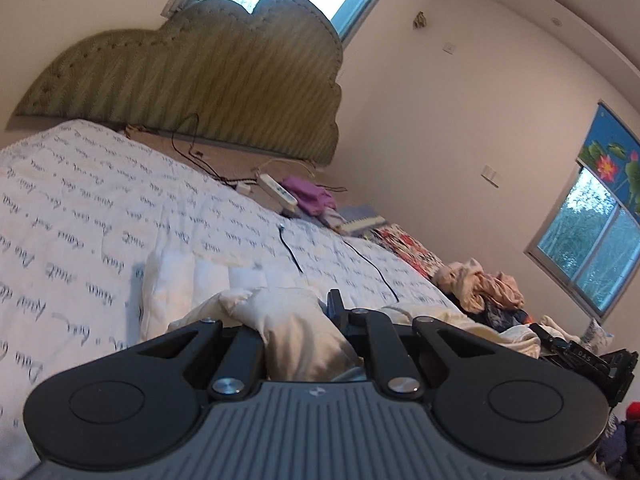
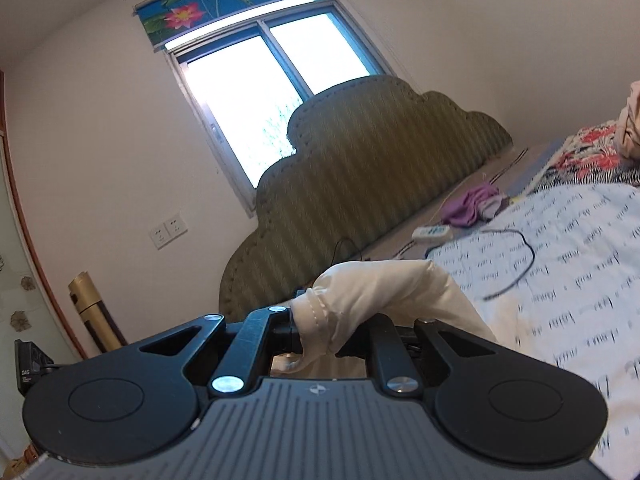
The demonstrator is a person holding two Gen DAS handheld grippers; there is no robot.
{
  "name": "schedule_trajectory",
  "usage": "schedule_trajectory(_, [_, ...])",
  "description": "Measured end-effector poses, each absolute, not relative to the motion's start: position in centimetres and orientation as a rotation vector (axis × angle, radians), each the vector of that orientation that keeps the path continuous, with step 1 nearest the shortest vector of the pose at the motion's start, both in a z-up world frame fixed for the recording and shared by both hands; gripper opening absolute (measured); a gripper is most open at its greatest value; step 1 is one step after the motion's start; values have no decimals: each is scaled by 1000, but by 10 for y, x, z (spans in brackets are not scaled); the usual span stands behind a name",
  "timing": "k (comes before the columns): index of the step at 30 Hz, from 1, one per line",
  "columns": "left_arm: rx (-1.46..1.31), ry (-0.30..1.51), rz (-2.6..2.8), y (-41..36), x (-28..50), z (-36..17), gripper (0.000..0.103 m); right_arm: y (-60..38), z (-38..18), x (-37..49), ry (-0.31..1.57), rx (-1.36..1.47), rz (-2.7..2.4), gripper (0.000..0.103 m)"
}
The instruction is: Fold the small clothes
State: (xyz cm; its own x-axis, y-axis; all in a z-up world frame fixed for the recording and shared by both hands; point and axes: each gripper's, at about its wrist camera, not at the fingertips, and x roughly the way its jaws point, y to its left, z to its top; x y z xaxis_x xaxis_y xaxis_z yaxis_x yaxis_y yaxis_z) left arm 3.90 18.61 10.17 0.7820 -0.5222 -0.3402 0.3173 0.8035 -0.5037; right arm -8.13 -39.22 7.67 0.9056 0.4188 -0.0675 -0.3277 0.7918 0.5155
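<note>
A small cream garment (image 1: 292, 328) is lifted off the bed, and my left gripper (image 1: 308, 316) is shut on one bunched edge of it; the cloth hides most of the fingers. In the right wrist view the same cream garment (image 2: 384, 292) drapes over my right gripper (image 2: 320, 332), which is shut on a stitched hem. Each view catches the other gripper as a black body at its edge: the right gripper (image 1: 580, 354) and the left gripper (image 2: 32, 364). More of the cream cloth trails over the white quilt (image 1: 120, 208) towards the right.
A white quilt with script print (image 2: 560, 264) covers the bed in front of a green scalloped headboard (image 1: 208, 80). Near the headboard lie a power strip (image 1: 277, 191) with black cables and a purple cloth (image 1: 308, 196). A pile of clothes (image 1: 480, 286) lies on the bed's right side.
</note>
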Motion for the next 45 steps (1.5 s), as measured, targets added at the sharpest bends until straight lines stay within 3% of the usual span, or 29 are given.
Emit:
schedule_trajectory(8, [-407, 533, -336, 159, 135, 87, 9, -387, 66, 17, 173, 463, 301, 15])
schedule_trajectory(14, [-430, 644, -230, 145, 197, 44, 11, -379, 27, 84, 268, 462, 208, 16])
schedule_trajectory(18, [-421, 766, -177, 139, 225, 17, 13, -374, 2, 115, 351, 458, 152, 35])
schedule_trajectory(22, [-440, 806, -165, 139, 234, 10, 18, -362, -7, 127, 400, 392, 103, 74])
schedule_trajectory(26, [-505, 837, -151, 142, 246, 10, 22, -338, 1, 119, 362, 295, 116, 76])
schedule_trajectory(30, [-602, 843, -140, 147, 255, 10, 33, -288, 10, 119, 378, 99, 272, 74])
schedule_trajectory(32, [-645, 841, -148, 150, 257, 10, 53, -265, 7, 129, 447, 49, 320, 74])
schedule_trajectory(33, [-678, 832, -164, 154, 257, 10, 80, -257, 4, 135, 474, 31, 303, 74])
schedule_trajectory(34, [-726, 817, -184, 159, 255, 9, 95, -251, 0, 142, 495, 13, 281, 74])
schedule_trajectory(38, [-795, 747, -155, 180, 247, 17, 96, -239, -18, 162, 566, 2, 240, 77])
schedule_trajectory(42, [-542, 662, -44, 162, 239, 41, 96, -236, -35, 165, 578, 2, 230, 84])
schedule_trajectory(45, [-379, 617, -45, 133, 238, 47, 96, -237, -32, 162, 575, 16, 204, 81])
